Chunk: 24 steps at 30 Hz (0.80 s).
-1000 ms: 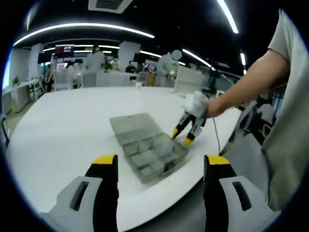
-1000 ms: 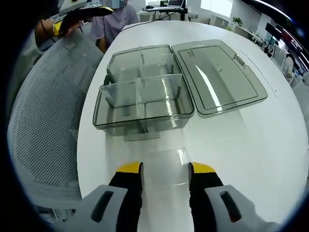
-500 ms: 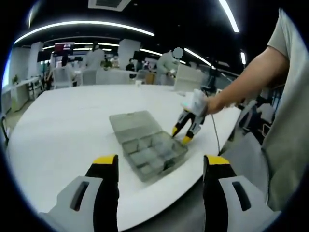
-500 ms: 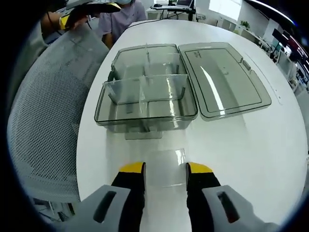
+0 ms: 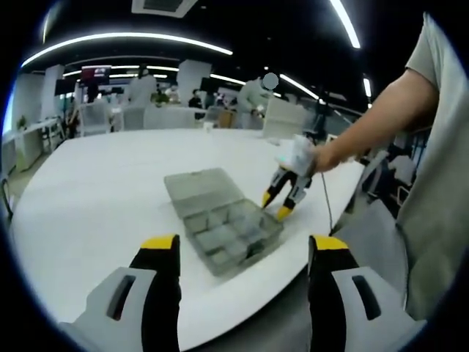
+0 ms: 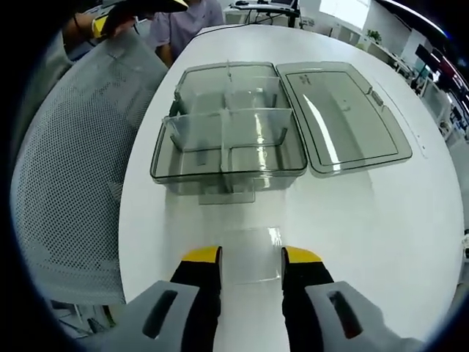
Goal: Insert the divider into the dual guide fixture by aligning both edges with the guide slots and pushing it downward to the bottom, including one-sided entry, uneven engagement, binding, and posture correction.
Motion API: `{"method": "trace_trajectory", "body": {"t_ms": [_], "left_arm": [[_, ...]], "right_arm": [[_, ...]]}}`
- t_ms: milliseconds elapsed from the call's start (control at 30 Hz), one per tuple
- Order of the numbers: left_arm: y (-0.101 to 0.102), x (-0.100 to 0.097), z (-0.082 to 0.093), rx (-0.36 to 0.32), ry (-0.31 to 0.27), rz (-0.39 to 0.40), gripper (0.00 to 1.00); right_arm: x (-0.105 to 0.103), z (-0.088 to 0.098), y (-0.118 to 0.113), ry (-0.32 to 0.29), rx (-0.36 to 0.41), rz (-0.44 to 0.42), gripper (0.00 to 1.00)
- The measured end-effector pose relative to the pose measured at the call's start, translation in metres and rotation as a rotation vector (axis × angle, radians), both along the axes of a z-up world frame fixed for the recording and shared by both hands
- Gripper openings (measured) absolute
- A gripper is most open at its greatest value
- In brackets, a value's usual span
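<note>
Right gripper [image 6: 250, 255], yellow-tipped jaws narrowing slightly over the last second, is closing around the clear flat plastic divider [image 6: 253, 253] lying on the white table [image 6: 381, 213]; whether the pads are touching it yet, cannot tell. The view is pulling back a little from the smoky translucent plastic compartment box [image 6: 229, 150], open lid [image 6: 344, 117] lying flat beside it, cross partitions already standing inside. Left gripper [image 5: 242, 249] is idling, jaws spread and empty, unchanged, near the table edge. Judging: pickup stage, insertion not started.
</note>
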<state>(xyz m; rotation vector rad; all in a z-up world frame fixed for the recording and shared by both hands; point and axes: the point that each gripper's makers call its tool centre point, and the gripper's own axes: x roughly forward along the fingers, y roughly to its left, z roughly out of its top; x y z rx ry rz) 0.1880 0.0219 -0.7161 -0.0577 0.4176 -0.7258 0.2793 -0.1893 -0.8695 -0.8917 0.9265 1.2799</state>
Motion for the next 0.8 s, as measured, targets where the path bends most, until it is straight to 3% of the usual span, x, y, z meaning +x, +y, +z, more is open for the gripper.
{"method": "trace_trajectory", "body": {"t_ms": [367, 800], "left_arm": [[-0.002, -0.002, 0.001, 0.004, -0.001, -0.006, 0.69], [-0.004, -0.003, -0.002, 0.008, 0.019, -0.024, 0.69]], "right_arm": [[-0.005, 0.012, -0.008, -0.021, -0.008, -0.004, 0.27], [-0.014, 0.028, -0.003, -0.049, 0.005, 0.018, 0.27]]}}
